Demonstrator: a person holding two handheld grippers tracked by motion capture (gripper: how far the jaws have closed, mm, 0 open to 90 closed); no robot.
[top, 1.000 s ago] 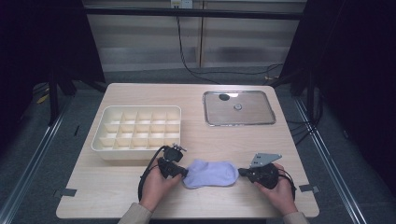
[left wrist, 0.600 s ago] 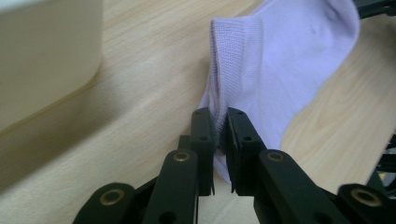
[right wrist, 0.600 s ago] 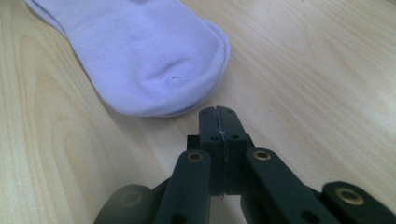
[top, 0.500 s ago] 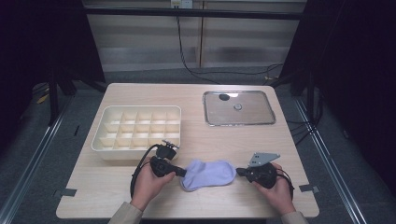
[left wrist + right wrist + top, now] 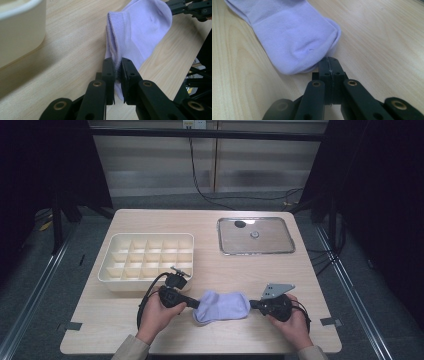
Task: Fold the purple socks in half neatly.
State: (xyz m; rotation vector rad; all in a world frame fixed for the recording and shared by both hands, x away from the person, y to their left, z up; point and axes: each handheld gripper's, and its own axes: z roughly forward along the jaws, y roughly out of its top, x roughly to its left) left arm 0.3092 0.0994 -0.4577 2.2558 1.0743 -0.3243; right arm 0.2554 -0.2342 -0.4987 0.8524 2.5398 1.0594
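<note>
High view: pale lilac knitted sock lies flat near the front edge of the light wooden table, stretched between the two hands. Left gripper meets its left end, right gripper its right end; from up here both sets of jaw tips are too small to read.

Left gripper view: left gripper is clenched on the sock's ribbed cuff edge, fabric pinched between the pads, a thin slit remaining for the cloth. The cuff rises off the table here; the lower hem is hidden behind the jaws. Cream plastic compartment tray is cut off at the top left, wall only. Right gripper is in the top right corner at the sock's far end, mostly out of frame.

Right gripper view: right gripper has its jaws pressed fully together, no gap. Tips sit right at the sock's toe end; cannot tell whether any fabric is actually caught, since the toe edge overlaps the tips.

High view again: tray is just behind the left hand. Flat rectangular glass lid with a metal rim and centre knob is well apart, back right. Right hand partly cut by the bottom edge.
</note>
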